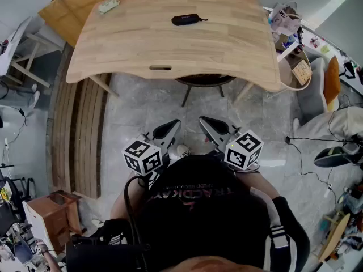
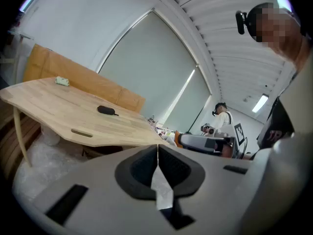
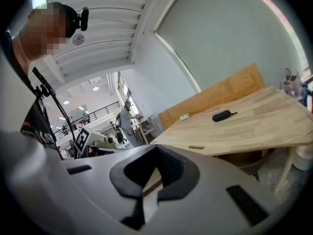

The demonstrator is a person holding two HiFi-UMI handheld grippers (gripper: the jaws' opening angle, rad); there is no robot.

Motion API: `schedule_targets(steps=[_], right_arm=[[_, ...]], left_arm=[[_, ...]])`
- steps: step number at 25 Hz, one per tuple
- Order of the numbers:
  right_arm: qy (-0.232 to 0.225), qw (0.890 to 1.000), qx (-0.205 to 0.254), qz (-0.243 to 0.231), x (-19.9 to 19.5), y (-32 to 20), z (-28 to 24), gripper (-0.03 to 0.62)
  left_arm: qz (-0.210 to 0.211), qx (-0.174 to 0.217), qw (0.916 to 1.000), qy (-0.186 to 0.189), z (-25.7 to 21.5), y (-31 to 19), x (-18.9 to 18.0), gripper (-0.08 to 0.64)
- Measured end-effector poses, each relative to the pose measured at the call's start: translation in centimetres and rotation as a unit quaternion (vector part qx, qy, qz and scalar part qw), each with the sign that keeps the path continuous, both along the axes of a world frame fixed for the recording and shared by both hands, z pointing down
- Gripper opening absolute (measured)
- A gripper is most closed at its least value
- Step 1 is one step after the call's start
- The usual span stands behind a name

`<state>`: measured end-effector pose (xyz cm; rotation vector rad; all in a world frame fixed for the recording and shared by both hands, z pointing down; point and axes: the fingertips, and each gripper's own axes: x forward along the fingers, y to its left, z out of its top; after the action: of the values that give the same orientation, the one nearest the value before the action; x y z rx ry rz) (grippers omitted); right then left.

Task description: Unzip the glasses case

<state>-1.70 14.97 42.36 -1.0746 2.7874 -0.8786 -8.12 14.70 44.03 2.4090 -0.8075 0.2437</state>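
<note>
Small black oval glasses case [image 1: 186,20] lies flat at the far-middle of the light wooden surface [image 1: 130,44], w/ a thin tab sticking out to its right. Left claw [image 1: 172,127] & right claw [image 1: 205,122] are both closed tight w/ nothing btwn the jaws. They're held side by side close to the person [image 1: 198,220], short of the surface's near edge & well apart from the case. Small pale green object [image 1: 108,4] sits near the far left corner.
</note>
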Motion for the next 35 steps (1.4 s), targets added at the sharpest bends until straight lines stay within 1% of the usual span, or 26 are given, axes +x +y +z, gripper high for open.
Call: schedule_targets(steps=[6,11,22,35], right_arm=[[-0.001,1.0,0.003,-0.001,0.0,0.0,-0.1,0.015],[-0.017,1.0,0.0,0.002,0.2,-0.1,-0.2,0.016],[-0.012,1.0,-0.002,-0.004,0.2,-0.1,-0.2,0.015],[-0.004,1.0,0.0,-0.009,-0.7,-1.3,-0.7,0.015]], left_arm=[[0.002,-0.003,1.0,0.001,0.1,0.1,0.2,0.018],[0.002,-0.003,1.0,0.002,0.1,0.0,0.2,0.018],[-0.002,-0.004,1.0,0.006,0.2,-0.1,0.2,0.018],[-0.016,-0.001,0.9998,0.012,0.0,-1.2,-1.1,0.012]])
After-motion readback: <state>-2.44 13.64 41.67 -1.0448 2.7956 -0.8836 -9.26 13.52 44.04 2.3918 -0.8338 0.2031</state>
